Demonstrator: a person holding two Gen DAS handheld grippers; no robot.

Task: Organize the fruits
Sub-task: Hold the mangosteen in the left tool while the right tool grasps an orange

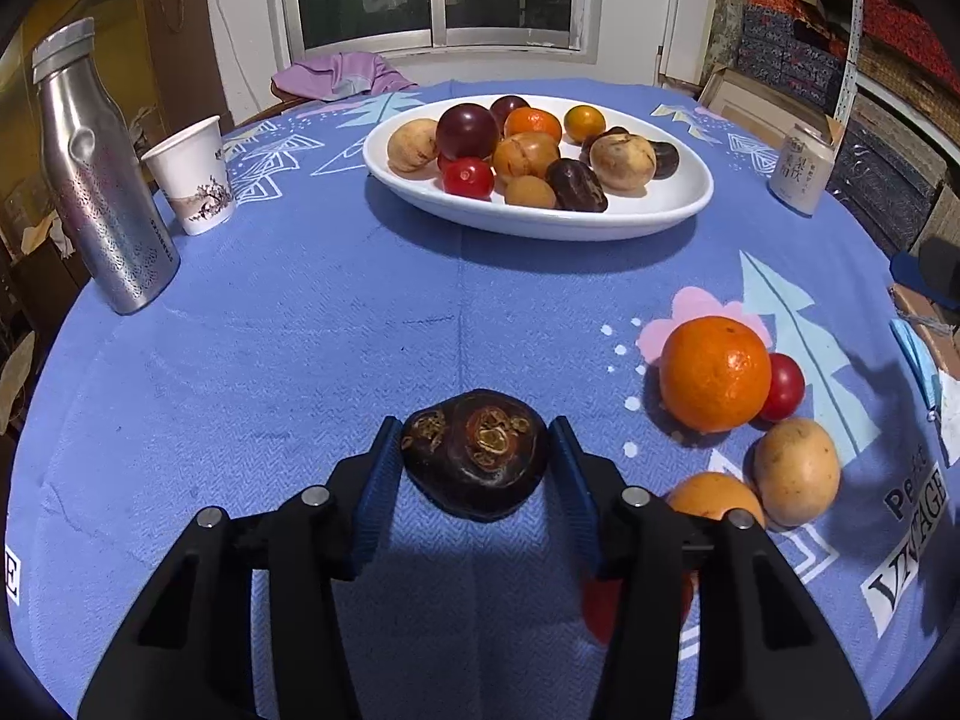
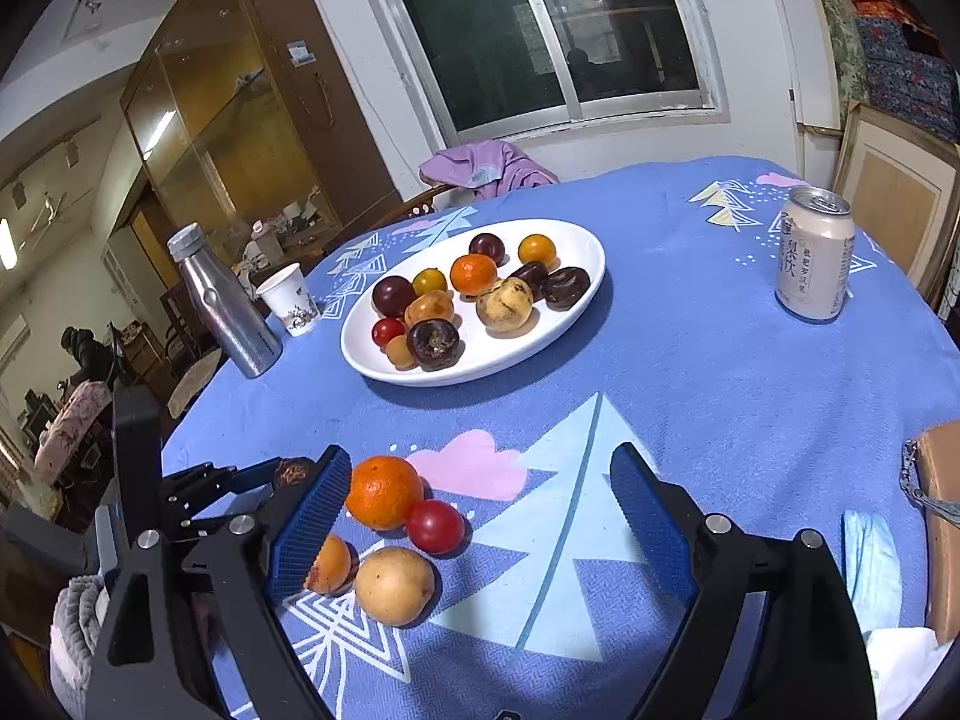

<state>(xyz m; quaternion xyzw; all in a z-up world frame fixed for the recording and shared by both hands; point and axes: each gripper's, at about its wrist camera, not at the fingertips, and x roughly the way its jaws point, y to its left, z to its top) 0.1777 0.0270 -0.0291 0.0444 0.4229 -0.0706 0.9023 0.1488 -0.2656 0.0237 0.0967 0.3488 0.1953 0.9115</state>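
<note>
A dark brown, wrinkled fruit (image 1: 477, 480) lies on the blue tablecloth, and my left gripper (image 1: 474, 447) is shut on it, its blue pads against both sides. To its right lie an orange (image 1: 714, 372), a red tomato (image 1: 783, 387), a tan fruit (image 1: 795, 471) and a small orange fruit (image 1: 714, 498). My right gripper (image 2: 480, 516) stands open above the cloth, with the orange (image 2: 384, 492), tomato (image 2: 435, 527) and tan fruit (image 2: 393, 585) near its left finger. The white oval plate (image 1: 660, 216) at the back holds several fruits.
A metal bottle (image 1: 102, 180) and a paper cup (image 1: 192, 174) stand at the left. A drinks can (image 2: 813, 252) stands at the right, and a brown box (image 2: 942, 528) sits at the table's right edge. A purple garment (image 1: 342, 75) hangs beyond the far edge.
</note>
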